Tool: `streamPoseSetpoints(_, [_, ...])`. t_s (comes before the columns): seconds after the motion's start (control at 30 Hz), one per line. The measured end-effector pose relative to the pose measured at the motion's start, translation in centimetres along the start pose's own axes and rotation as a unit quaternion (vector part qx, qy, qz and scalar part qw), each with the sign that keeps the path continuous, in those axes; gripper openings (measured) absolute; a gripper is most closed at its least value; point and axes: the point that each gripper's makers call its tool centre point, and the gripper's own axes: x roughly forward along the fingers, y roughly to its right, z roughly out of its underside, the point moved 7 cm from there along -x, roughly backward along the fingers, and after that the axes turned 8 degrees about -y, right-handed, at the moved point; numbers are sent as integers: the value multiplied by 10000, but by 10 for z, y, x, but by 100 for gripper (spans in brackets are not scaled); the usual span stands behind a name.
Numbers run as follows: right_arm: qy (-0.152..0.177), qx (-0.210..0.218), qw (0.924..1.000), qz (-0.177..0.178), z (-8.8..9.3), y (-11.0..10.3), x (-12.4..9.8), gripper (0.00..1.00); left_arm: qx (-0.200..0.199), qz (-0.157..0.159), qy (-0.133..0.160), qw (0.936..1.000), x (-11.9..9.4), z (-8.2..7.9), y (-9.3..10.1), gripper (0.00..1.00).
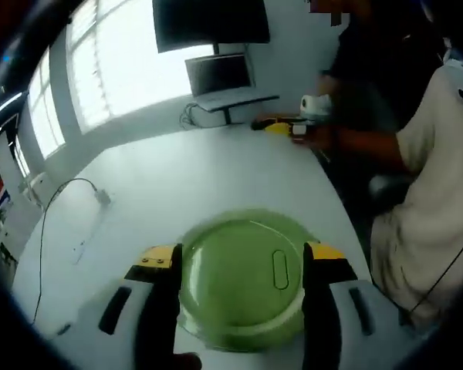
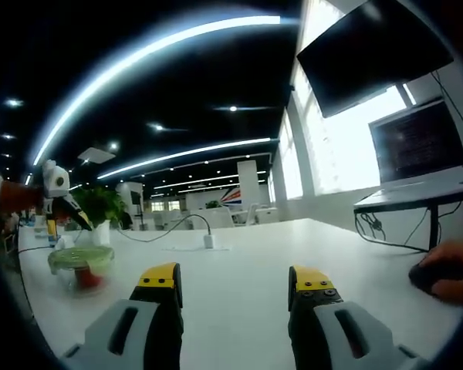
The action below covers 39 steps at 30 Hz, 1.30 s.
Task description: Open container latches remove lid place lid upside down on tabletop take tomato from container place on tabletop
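Two jaws of the left gripper [image 1: 241, 266] flank the green lid [image 1: 243, 279]; whether they pinch it I cannot tell. Right gripper [image 2: 235, 281] is spread, empty. Container [image 2: 80, 267] with tomato [image 2: 85, 277] sits far left. A loose hold might drop the lid.

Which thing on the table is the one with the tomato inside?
Look at the big white table in the right gripper view. Near its left end, before a leafy plant, sits a small clear container. Its green lid and the red inside set it apart from everything nearby.
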Motion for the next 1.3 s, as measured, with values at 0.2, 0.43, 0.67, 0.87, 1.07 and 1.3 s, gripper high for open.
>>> streamPoseSetpoints(0.2, [-39,-2,10000,-1,3,0,0,50,3,168,-381,9991,12,9,0,60])
streamPoseSetpoints(0.43, [-71,-6,10000,15,6,2,-2,50,-38,245,-497,9985,17,13,-1,60])
streamPoseSetpoints(0.67, [-72,-9,10000,29,6,3,-2,50,-45,338,-683,9971,21,14,-3,62])
streamPoseSetpoints(0.87, [-77,-1,10000,30,7,5,0,50,-133,491,-933,9943,25,17,-6,62])
streamPoseSetpoints(1.07, [-36,19,10000,49,6,10,0,50,-166,584,-1041,9927,24,19,-10,63])
streamPoseSetpoints(1.3, [-16,-12,10000,69,3,12,-1,50,-89,641,-1333,9890,24,16,-11,63])
